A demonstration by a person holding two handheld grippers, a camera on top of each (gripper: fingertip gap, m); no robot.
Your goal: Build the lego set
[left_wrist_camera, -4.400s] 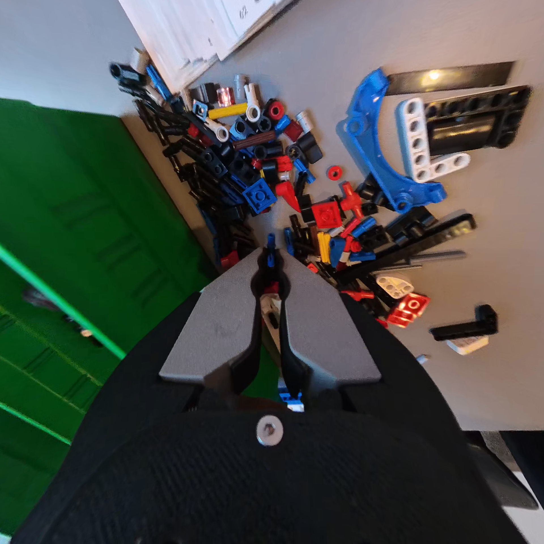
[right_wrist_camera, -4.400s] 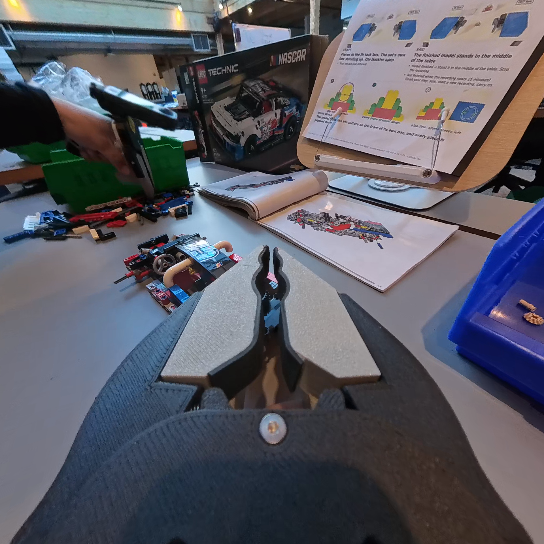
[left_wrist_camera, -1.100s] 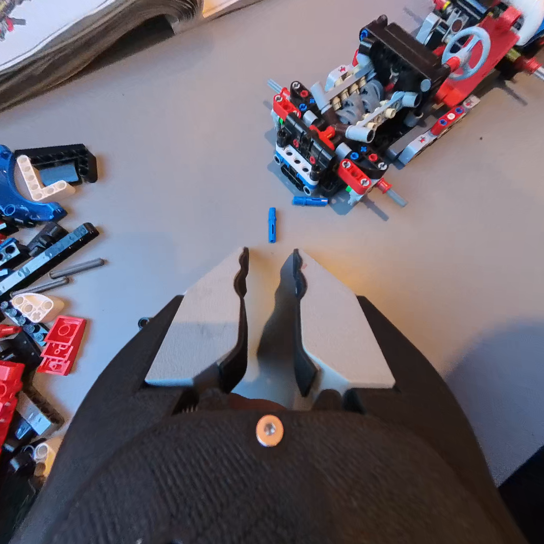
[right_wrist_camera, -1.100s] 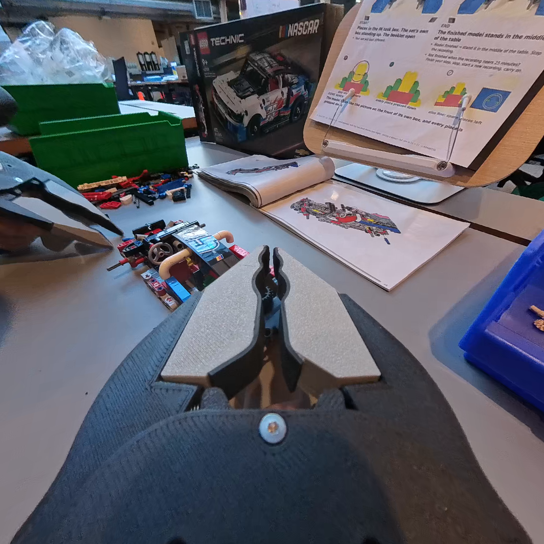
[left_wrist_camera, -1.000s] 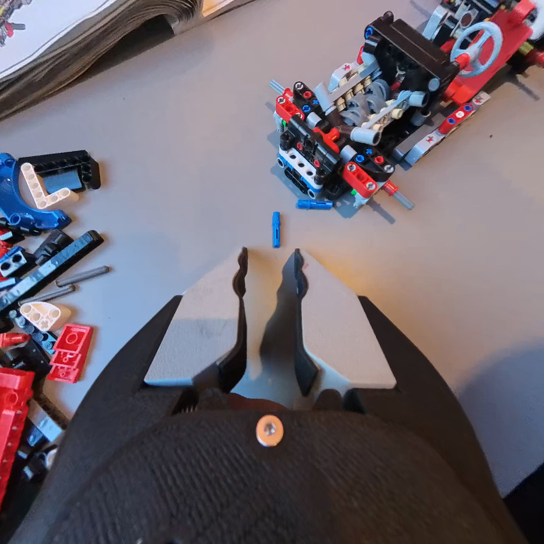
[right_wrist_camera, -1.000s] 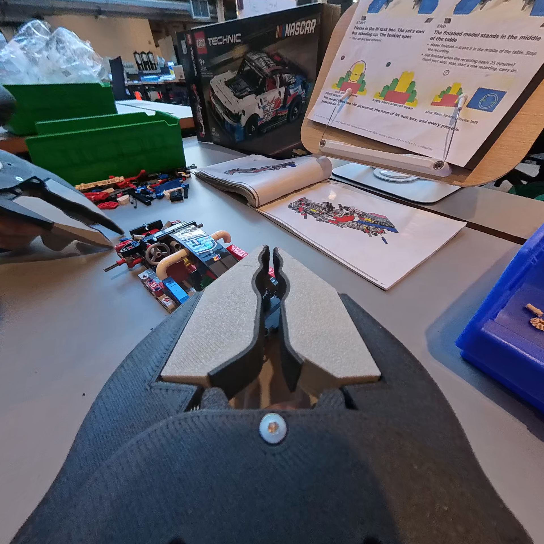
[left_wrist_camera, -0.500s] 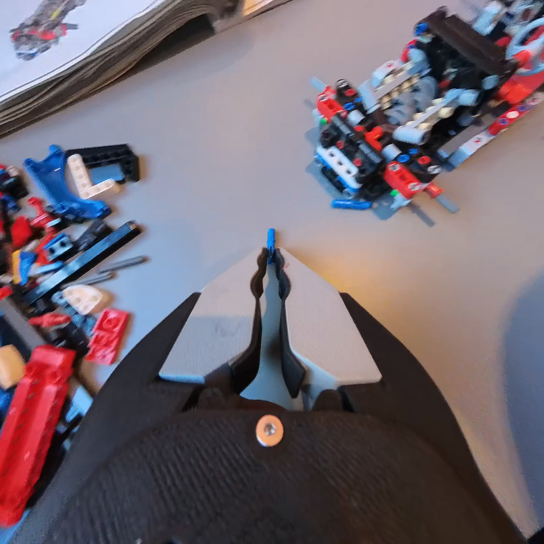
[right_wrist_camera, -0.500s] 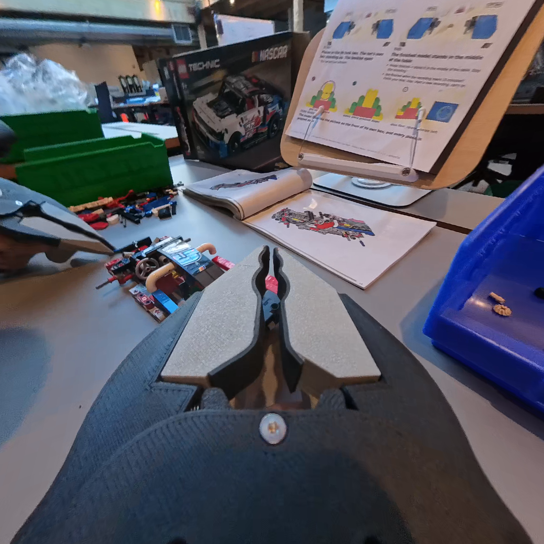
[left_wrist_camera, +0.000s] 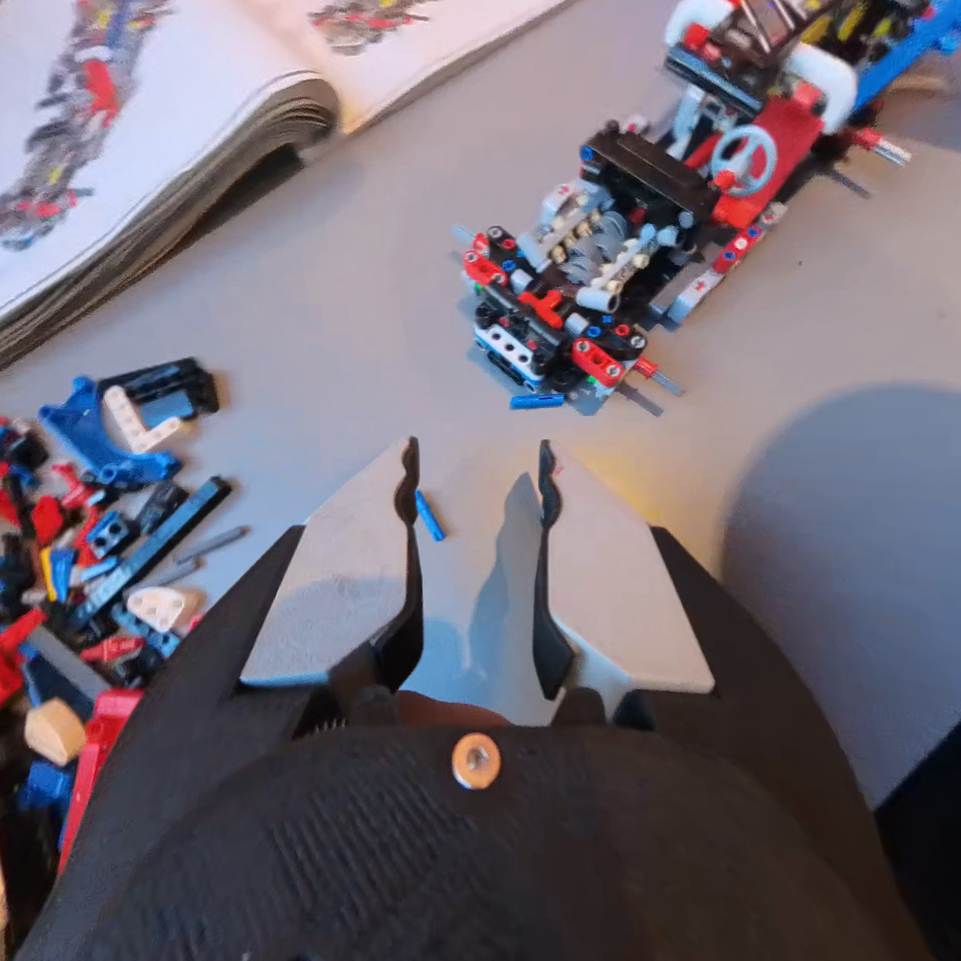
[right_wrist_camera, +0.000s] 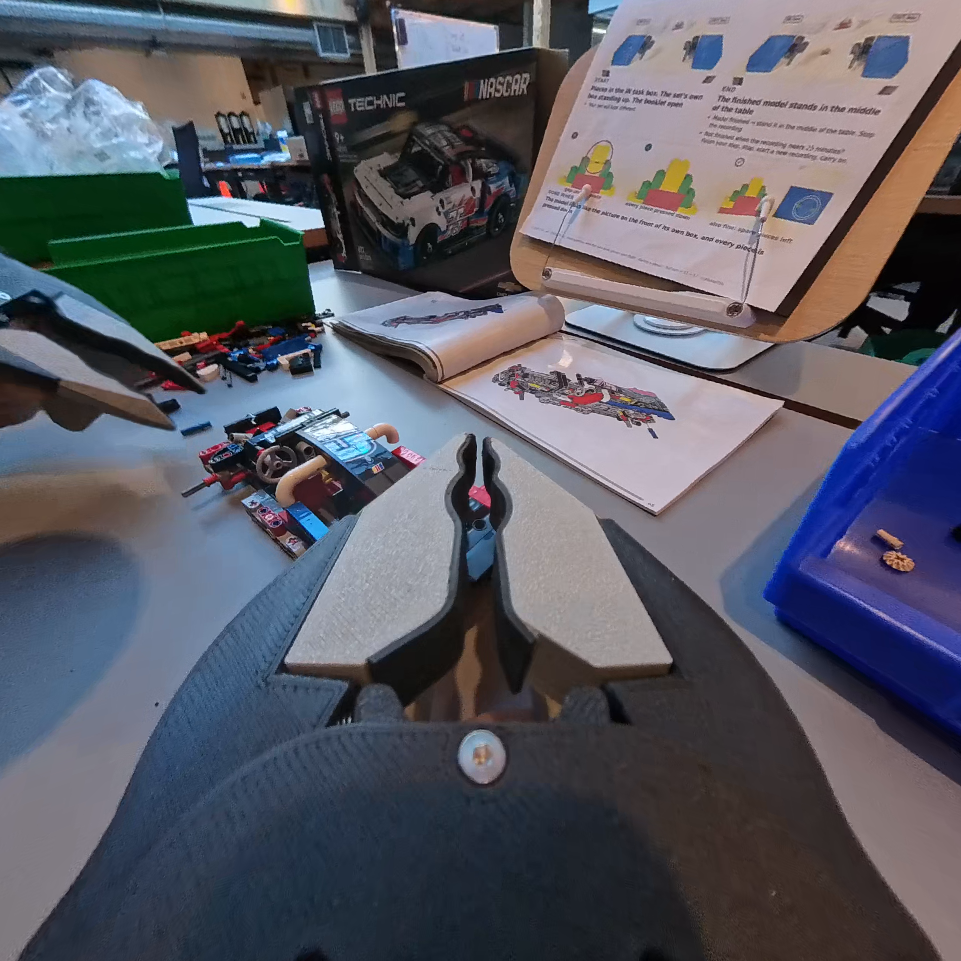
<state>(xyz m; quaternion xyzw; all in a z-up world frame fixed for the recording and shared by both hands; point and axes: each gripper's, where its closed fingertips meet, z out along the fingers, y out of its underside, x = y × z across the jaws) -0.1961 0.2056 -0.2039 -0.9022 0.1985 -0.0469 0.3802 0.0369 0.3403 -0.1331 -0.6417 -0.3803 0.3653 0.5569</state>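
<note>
Car (left_wrist_camera: pixel 613 270): half-built, on the grey bench (left_wrist_camera: pixel 322 291), ahead of the left tongs (left_wrist_camera: pixel 476 457).
Pin (left_wrist_camera: pixel 429 516): blue, loose on the bench between the spread left tongs, beside the left finger.
Second pin (left_wrist_camera: pixel 536 401): at the car's near end.
Right tongs (right_wrist_camera: pixel 479 451): pressed together, holding nothing visible.
Loose parts (left_wrist_camera: pixel 93 520): heaped left.
Booklet (left_wrist_camera: pixel 171 99): open, beyond.

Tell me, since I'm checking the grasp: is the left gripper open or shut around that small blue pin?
Open. The left gripper has its jaws spread, and the blue pin lies loose on the table between them.
</note>
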